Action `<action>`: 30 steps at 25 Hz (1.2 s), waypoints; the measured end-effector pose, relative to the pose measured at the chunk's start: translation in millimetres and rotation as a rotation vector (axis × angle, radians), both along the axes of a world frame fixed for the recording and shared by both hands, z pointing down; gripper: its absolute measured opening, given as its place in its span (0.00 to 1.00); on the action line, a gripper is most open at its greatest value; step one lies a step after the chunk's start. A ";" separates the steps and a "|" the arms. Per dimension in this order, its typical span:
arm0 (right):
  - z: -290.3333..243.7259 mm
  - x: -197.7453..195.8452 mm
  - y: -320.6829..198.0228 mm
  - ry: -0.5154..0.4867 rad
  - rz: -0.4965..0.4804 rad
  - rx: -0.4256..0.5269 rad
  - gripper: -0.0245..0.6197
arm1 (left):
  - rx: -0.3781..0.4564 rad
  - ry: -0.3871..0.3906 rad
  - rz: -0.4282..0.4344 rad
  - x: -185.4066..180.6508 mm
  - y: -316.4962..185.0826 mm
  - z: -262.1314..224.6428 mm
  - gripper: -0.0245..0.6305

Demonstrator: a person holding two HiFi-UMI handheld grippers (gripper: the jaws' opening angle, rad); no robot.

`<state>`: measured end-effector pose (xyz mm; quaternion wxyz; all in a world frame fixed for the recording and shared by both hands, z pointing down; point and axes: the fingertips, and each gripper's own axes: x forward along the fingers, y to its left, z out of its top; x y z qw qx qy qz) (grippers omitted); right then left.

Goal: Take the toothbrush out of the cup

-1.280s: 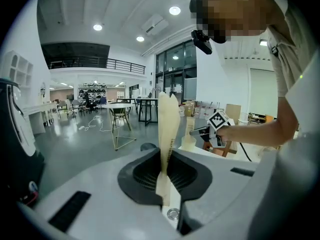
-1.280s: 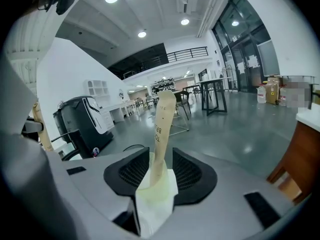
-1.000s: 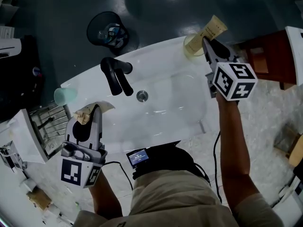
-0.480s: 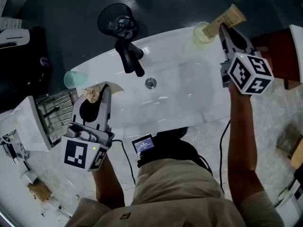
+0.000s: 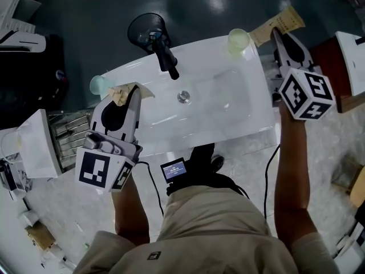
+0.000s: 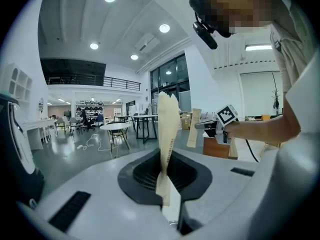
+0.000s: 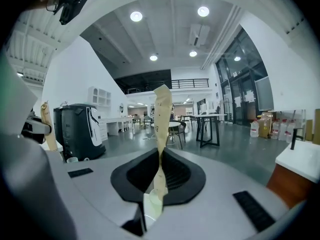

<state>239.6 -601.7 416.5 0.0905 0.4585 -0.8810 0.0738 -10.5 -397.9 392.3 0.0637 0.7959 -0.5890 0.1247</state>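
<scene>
Right gripper (image 5: 279, 36) pinches a wrapped toothbrush (image 5: 282, 21) low, clear of the cup (image 5: 238, 40). Left gripper (image 5: 133, 91) pinches another pack (image 6: 167, 129). Light, probably crushable: grip the handle.

It was a big open hall, lab-like: a high ceiling with round lights (image 7: 136, 16), a railed balcony (image 7: 186, 84), work tables (image 6: 116, 127), and a glossy floor (image 5: 85, 16).

Paper-wrapped toothbrush (image 5: 284, 21) — clear of cup (image 5: 238, 40), cup upright

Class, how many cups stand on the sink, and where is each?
2. One cup stands at the sink's far right corner; the other at its left end, by the left gripper. Any behind the grippers would be hidden.
</scene>
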 end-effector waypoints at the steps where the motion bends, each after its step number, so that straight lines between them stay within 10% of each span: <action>1: -8.7 2.5 7.1 0.000 -0.001 0.010 0.08 | 0.013 -0.002 0.005 3.4 3.2 -6.9 0.08; 30: -213.5 85.2 326.2 -0.100 -0.203 0.204 0.07 | 0.275 -0.151 0.144 133.4 193.2 -205.8 0.08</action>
